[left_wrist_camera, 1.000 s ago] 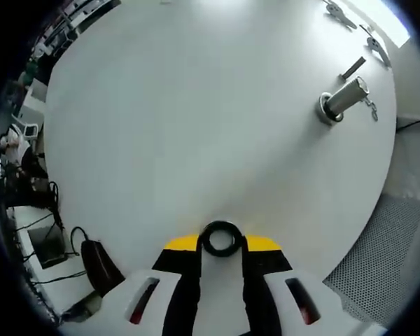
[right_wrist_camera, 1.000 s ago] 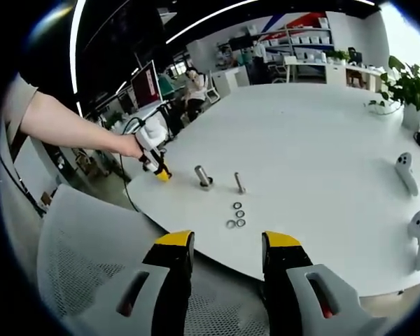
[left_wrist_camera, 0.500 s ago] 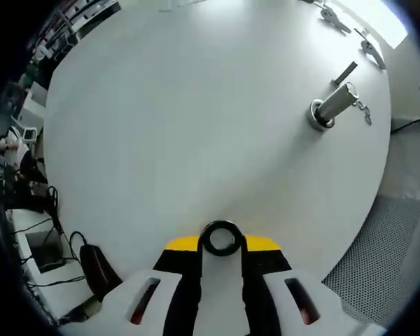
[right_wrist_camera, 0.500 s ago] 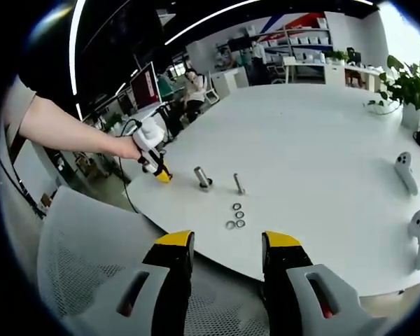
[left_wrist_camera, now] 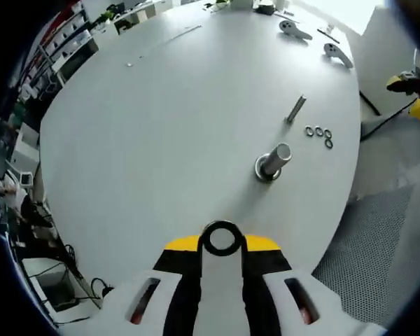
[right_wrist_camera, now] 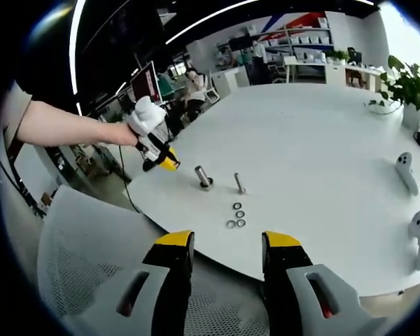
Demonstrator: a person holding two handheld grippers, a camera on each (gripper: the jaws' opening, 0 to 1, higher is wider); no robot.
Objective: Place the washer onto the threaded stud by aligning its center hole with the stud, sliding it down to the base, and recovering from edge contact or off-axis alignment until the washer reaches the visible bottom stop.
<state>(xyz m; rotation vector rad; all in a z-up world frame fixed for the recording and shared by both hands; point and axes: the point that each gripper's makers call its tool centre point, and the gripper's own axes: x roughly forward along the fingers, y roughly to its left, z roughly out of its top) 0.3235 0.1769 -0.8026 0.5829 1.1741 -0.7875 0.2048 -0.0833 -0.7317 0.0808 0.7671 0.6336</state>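
Note:
My left gripper (left_wrist_camera: 222, 241) is shut on a dark ring washer (left_wrist_camera: 222, 238) held between its yellow-tipped jaws. Ahead and to the right a thick metal stud (left_wrist_camera: 273, 161) stands on its round base on the white table (left_wrist_camera: 161, 119). A thinner threaded rod (left_wrist_camera: 296, 109) stands farther off. In the right gripper view a hand holds the left gripper (right_wrist_camera: 166, 163) in the air, just left of the thick stud (right_wrist_camera: 204, 176) and above the table level. My right gripper (right_wrist_camera: 224, 245) is open over the chair, off the table edge, holding nothing.
Several spare washers (right_wrist_camera: 236, 216) lie near the thin rod (right_wrist_camera: 239, 183). Two white controllers (right_wrist_camera: 405, 172) rest at the table's right side, a potted plant (right_wrist_camera: 404, 84) beyond. A mesh chair (right_wrist_camera: 91, 245) sits below the near edge. A person sits in the background.
The left gripper has lifted off the table edge and moved toward the thick stud, washer still in its jaws. The stud now sits nearer the middle of the left view. The right gripper stayed still.

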